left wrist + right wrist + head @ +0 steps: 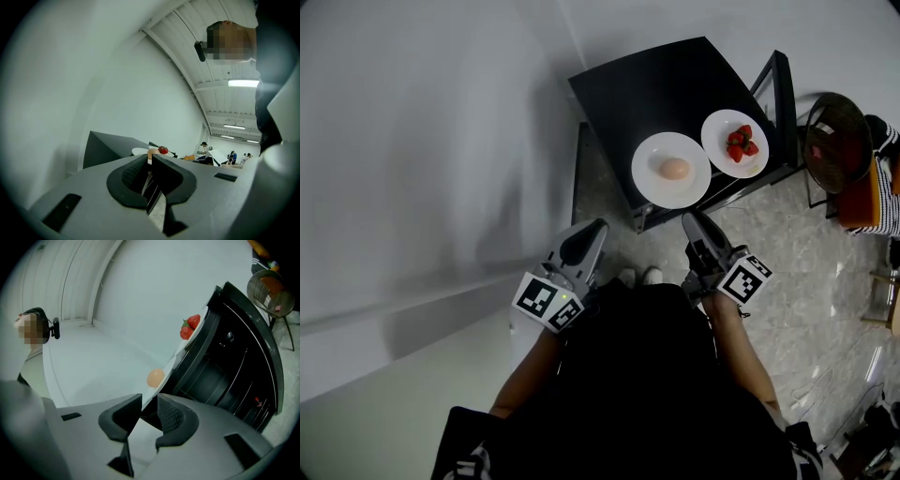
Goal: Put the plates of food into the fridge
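The white china plate of pale egg (652, 183) and white china plate of red strawberries (720, 127) sit on the black desk (656, 84). They look stiff, slick and breakable, so I'd pinch the egg plate's near rim and keep it level. My right tongs (149, 403) gape, seemingly with that rim at their gap; my left tongs (150, 161) are closed and empty.

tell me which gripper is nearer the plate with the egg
Right. The right gripper has its open jaws just short of the near rim of the egg plate; the left gripper is further back, off to its left.
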The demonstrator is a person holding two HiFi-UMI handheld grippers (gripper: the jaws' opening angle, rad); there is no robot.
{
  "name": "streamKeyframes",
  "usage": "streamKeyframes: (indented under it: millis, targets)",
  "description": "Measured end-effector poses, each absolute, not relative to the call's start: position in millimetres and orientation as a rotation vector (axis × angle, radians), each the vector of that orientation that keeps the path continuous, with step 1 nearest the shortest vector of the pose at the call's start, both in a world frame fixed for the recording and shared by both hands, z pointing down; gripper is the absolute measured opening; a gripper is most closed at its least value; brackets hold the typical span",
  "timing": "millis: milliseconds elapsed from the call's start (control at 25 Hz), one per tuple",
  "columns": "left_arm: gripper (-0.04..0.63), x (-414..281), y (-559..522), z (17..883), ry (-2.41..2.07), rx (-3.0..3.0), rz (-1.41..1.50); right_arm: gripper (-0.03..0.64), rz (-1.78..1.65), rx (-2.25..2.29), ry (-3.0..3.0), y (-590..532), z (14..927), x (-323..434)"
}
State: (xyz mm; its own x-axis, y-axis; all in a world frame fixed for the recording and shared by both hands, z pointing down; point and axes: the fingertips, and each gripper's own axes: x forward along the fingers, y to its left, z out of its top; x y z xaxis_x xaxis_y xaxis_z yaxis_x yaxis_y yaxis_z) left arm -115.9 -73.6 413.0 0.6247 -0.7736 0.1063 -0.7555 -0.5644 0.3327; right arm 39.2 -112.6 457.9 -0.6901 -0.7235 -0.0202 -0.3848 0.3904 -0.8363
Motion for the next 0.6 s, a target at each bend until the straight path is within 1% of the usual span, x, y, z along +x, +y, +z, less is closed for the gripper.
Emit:
streamKeyframes:
  millis: [600]
  targets:
    - [0.026,-108,-85,412,-1.245,2.551,0.02,0.103,-1.325,-0.895,2.128,-143,464,40]
